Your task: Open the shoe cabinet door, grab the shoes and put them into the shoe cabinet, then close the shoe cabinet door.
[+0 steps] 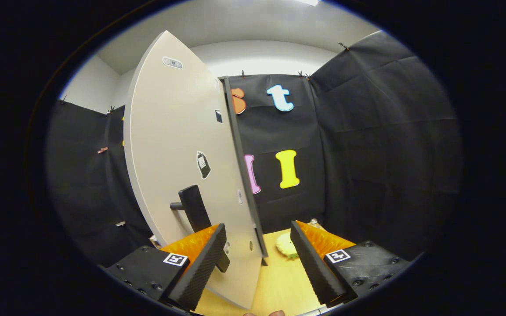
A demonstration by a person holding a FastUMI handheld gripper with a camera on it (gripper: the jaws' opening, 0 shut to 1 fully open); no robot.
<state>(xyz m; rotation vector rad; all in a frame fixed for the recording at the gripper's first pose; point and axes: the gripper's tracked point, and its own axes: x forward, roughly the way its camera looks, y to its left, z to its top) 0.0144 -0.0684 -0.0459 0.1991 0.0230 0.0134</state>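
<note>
**Door ajar, fingers spread at its edge**

Nearest, the gripper [258,245] stands with its fingers wide apart and nothing pressed between them. The free edge of the shoe cabinet door [178,145] runs up through the gap, much closer to the left finger, which overlaps the lower end of the dark handle [194,208]; whether it touches, I cannot tell.

The risk I see is the door swinging back or slipping off the finger, since nothing clamps it. A push on the panel instead of the handle could also jar the cabinet.

Just beyond the fingers, on the wooden floor board [279,281], lies a pale, round-edged object [287,245]. It may be one of the shoes, though it is too small to say.

Farther up the door sit a dark sticker [203,164], a small square tag [218,116] and an oval badge [172,62] near the top corner; none of their writing is legible.
</note>
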